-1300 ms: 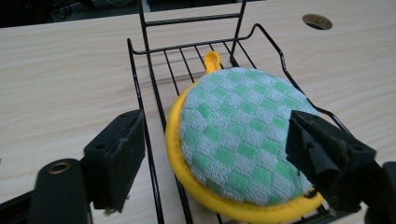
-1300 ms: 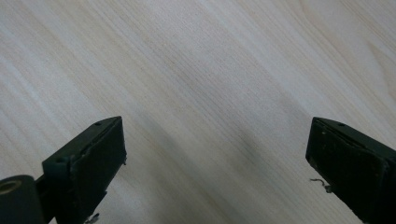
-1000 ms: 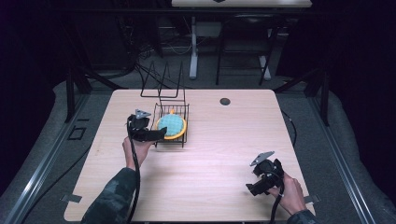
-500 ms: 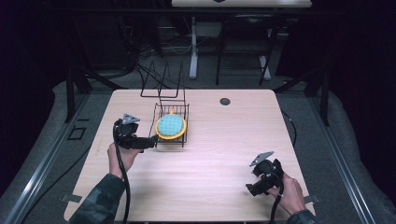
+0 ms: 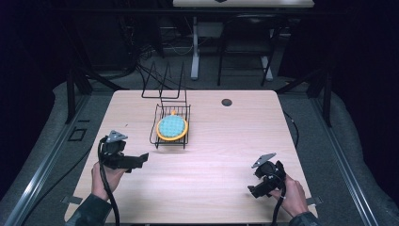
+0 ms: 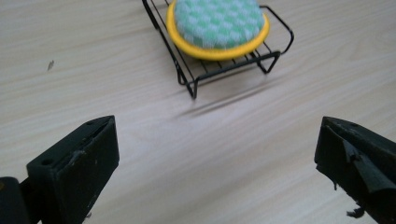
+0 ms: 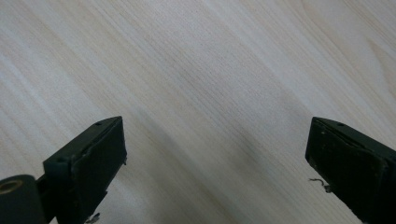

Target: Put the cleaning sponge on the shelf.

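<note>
Sponge, round, yellow-rimmed, waffle-textured, lies in black wire rack; left claw wide; right claw wide

Your pale wood counter carries a small black round cap near its far edge, at about one o'clock from the centre. At eleven o'clock, a bare black wire stand sits on the far edge. Beyond it stand white desk legs.

I can read no text, label, brand or number anywhere from my station. The pale wooden table carries no legible marking.
</note>
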The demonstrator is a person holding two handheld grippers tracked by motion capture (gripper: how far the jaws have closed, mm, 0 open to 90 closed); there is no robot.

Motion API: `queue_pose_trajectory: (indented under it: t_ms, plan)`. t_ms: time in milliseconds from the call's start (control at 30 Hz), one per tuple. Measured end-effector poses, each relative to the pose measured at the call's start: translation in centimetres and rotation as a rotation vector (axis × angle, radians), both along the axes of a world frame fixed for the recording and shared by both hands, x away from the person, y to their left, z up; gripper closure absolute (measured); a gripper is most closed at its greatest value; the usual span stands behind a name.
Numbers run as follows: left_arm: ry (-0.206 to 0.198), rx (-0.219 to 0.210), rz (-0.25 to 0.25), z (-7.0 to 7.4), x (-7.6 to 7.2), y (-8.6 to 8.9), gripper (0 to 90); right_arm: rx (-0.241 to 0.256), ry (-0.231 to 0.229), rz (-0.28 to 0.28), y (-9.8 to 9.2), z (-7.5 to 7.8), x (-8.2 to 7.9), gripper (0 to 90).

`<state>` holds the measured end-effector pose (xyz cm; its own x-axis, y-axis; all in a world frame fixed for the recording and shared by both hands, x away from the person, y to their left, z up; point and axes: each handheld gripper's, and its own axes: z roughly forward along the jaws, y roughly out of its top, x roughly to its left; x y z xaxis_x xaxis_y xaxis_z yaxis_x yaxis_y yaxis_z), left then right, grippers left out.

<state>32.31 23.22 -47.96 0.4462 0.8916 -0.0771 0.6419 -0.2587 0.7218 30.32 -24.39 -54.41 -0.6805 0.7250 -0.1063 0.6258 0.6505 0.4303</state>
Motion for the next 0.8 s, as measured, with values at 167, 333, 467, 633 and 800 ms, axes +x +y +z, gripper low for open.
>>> queue_pose_trajectory:
  t_ms: [167,333,467,633,800]
  plan:
    - [0.031,0.014,0.010,-1.1,-1.5,0.8,0.0,-0.002,-0.005,0.001,0.2,-0.1,-0.1,4.6]
    - [0.058,0.026,0.023,-2.8,-2.6,1.6,0.1,-0.007,0.001,0.001,0.1,-0.1,0.0,4.6]
    - [0.087,0.042,0.011,-4.1,-3.2,2.0,0.1,-0.008,0.002,0.001,0.1,-0.1,0.0,4.6]
    - [0.106,0.063,0.008,-4.9,-3.3,2.2,0.1,-0.009,-0.001,0.004,0.0,-0.2,0.0,4.6]
    - [0.129,0.075,-0.010,-5.7,-3.0,2.1,0.1,-0.009,0.009,0.002,-0.1,-0.2,0.0,4.5]
